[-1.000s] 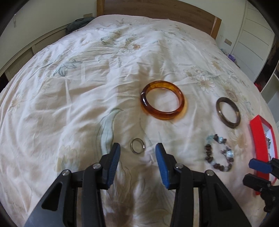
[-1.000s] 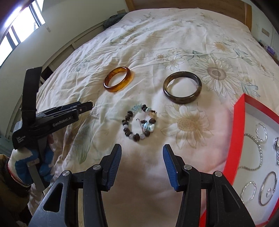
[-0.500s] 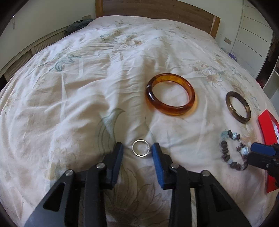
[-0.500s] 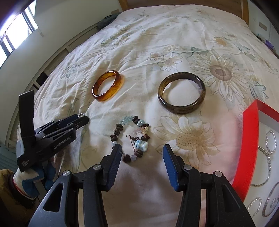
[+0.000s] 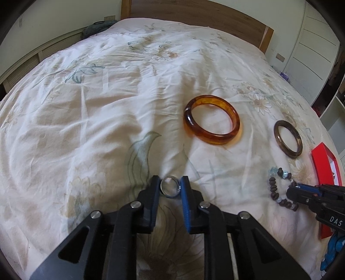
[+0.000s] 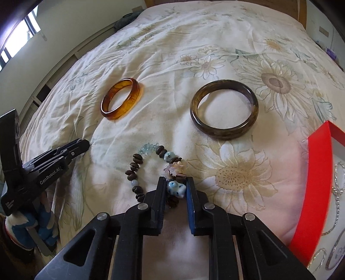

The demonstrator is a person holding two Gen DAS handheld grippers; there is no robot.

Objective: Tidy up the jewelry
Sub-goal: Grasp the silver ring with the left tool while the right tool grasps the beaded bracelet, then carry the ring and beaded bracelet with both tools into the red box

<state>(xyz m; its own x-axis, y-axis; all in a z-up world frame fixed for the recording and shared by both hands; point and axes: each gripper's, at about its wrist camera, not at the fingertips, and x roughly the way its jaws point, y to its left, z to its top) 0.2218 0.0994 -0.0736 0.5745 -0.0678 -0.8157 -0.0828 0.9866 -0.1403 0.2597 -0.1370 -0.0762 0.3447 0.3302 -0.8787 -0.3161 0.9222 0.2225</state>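
Room: pale walls, a window at upper left of the right wrist view, white panelled doors (image 5: 312, 43) at far right of the left wrist view.
Bed: wooden headboard (image 5: 194, 15) at the far end; a low slatted ledge runs along the window side.
Bedspread (image 5: 97, 107): cream cloth with a pale flower and leaf print, creased all over; it bears every loose piece.
Box (image 6: 317, 189): red walls, white floor, at the right edge of the bed; several silver bangles and a chain lie in it.
Left gripper (image 5: 170, 187): black frame, blue pads, pointing steeply down at the bedspread; jaws closing, the pads touching both sides of the silver ring.
Right gripper (image 6: 175, 189): same make, near the box; jaws closing on the blue-and-white bead of the beaded bracelet, pads pressed against it on both sides.
Hand (image 6: 43, 221): gloved in blue and white, carrying the left gripper.
Amber bangle (image 5: 212, 121): flat on the cloth, beyond the left gripper.
Dark bangle (image 6: 224, 108): brown-green, flat, between the amber bangle and the box.
Beaded bracelet (image 6: 134, 168): brown, pale blue and clear beads, lying on the cloth, its near side inside the right gripper.
Silver ring (image 5: 170, 189): thin band, on the cloth, between the left pads.
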